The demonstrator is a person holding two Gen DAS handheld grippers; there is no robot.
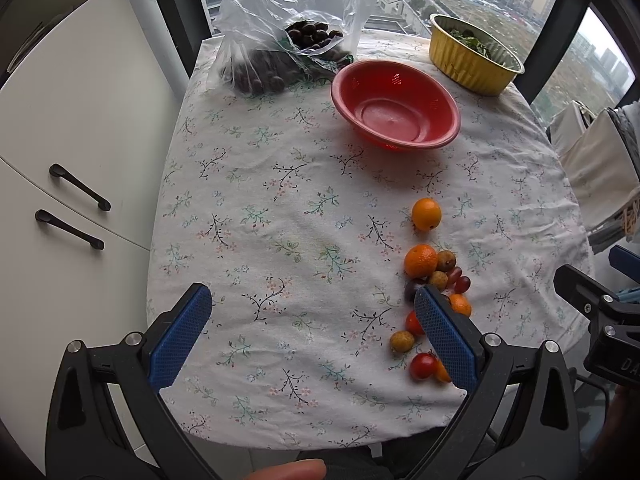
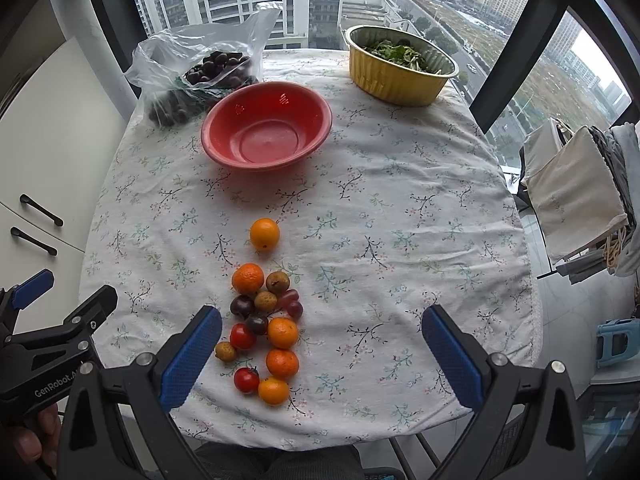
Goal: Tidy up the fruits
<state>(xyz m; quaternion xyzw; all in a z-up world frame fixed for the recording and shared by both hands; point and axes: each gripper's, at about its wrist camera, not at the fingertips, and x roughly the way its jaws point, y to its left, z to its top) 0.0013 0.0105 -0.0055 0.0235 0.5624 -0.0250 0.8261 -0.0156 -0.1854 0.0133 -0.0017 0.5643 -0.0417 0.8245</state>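
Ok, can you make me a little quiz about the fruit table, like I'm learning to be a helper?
1. True or false: the round red plastic bowl has fruit in it.
2. What fills the crinkled gold foil tub?
3. Which lies farthest from the heap of small mixed fruits: A) the lone orange citrus fruit, B) the clear plastic bag of dark round fruits?

Key: 1 false, it's empty. 2 green leaves. 3 B.

Both the left gripper and the right gripper are open.
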